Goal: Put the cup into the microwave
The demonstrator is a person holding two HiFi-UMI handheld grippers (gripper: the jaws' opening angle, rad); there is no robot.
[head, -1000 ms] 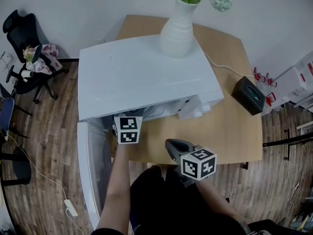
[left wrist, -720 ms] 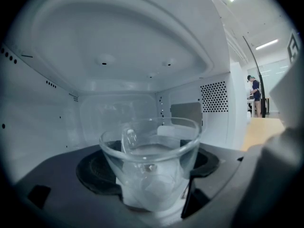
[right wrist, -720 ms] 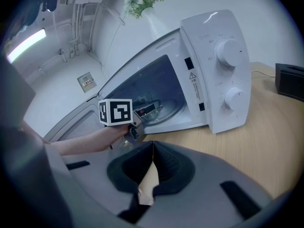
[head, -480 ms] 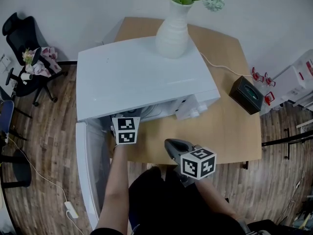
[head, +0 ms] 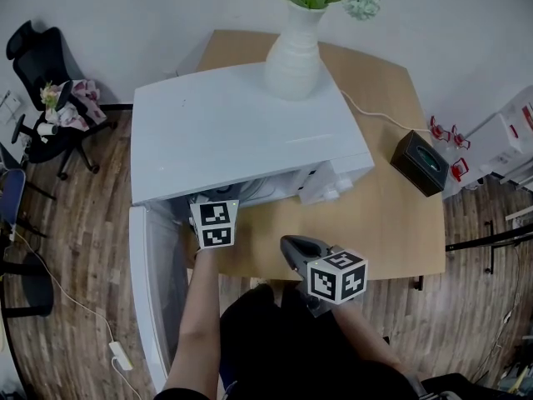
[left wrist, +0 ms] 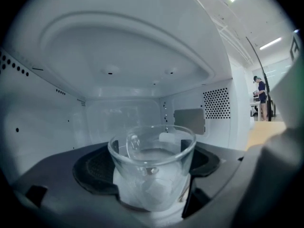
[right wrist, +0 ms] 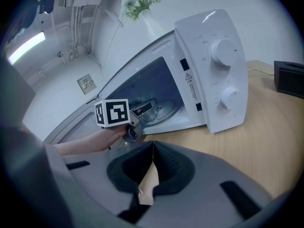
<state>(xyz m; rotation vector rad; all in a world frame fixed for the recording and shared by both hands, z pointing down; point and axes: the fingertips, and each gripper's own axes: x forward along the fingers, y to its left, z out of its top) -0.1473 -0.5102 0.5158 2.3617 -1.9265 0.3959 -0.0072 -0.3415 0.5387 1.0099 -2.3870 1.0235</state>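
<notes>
A clear glass cup [left wrist: 152,167] sits between the jaws of my left gripper [left wrist: 153,175], which is shut on it. The cup is inside the white microwave [head: 241,127], just above its floor, with the cavity walls [left wrist: 47,103] all around. In the head view the left gripper [head: 216,211] reaches into the microwave mouth and its tips are hidden under the top. The door [head: 154,282] hangs open to the left. My right gripper [right wrist: 152,151] is shut on nothing; in the head view the right gripper [head: 296,248] hovers at the table's front edge.
A white vase [head: 293,52] of flowers stands on the microwave. A black box [head: 423,162] sits at the right end of the wooden table [head: 391,223], with a cable running behind. An office chair [head: 50,98] stands far left on the wooden floor.
</notes>
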